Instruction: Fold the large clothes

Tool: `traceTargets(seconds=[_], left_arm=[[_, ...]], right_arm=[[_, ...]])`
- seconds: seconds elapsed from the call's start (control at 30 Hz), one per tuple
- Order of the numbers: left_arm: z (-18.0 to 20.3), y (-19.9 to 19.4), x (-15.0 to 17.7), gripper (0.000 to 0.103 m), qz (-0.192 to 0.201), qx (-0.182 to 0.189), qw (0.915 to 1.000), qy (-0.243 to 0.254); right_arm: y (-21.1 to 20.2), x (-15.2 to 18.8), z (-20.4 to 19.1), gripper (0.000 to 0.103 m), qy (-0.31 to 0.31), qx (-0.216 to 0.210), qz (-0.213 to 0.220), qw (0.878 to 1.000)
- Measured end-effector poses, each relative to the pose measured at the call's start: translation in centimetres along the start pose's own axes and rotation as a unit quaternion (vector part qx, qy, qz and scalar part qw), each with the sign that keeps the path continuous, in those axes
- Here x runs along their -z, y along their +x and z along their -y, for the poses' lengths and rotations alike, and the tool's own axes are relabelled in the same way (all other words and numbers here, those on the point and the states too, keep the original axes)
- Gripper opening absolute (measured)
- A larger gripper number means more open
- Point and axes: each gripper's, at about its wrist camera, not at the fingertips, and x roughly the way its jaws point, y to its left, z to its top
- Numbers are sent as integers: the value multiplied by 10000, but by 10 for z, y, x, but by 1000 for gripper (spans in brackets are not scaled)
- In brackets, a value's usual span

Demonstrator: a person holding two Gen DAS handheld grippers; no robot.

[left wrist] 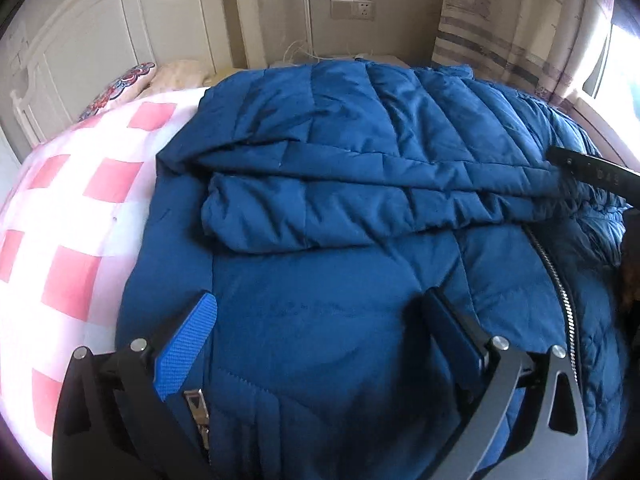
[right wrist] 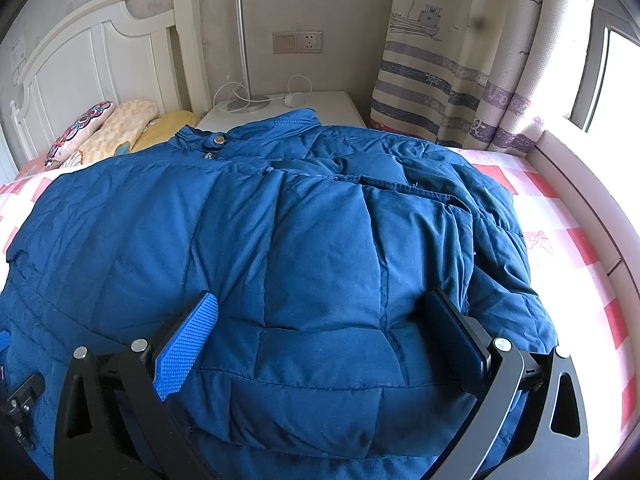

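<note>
A large blue padded jacket (left wrist: 340, 184) lies spread on a bed with a pink-and-white checked sheet (left wrist: 80, 208). One sleeve (left wrist: 320, 200) is folded across its body, and the zip (left wrist: 560, 280) runs down at the right. My left gripper (left wrist: 320, 312) is open, low over the jacket's lower part, nothing between its fingers. In the right wrist view the jacket (right wrist: 280, 240) fills the middle, collar and snap (right wrist: 218, 140) at the far end. My right gripper (right wrist: 320, 312) is open, its fingers either side of a puffed panel. A black part of the other tool (left wrist: 592, 172) shows at the right edge.
White headboard (right wrist: 100, 52) and pillows (right wrist: 104, 128) stand at the far left. A white nightstand (right wrist: 320, 108) with a lamp pole and cables is behind the collar. A striped curtain (right wrist: 460, 72) and a window ledge (right wrist: 580, 184) border the bed's right side.
</note>
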Motion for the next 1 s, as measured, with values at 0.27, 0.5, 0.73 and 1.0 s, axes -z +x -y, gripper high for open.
traceTargets(seconds=[0.27, 0.5, 0.73, 1.0], left_arm=[[0, 1, -1, 101, 16, -49, 10000, 19], [1, 1, -1, 101, 16, -44, 10000, 19], [-7, -21, 7, 101, 126, -5, 9999, -98], [-25, -40, 52, 101, -65, 191, 9998, -12]], right_arm=[[-50, 4, -1, 98, 132, -683, 461, 9965], [-44, 43, -49, 99, -1211, -661, -419, 9896], [-56, 47, -17, 98, -781, -994, -709, 9894], [-75, 101, 43, 99, -792, -807, -776, 9906]])
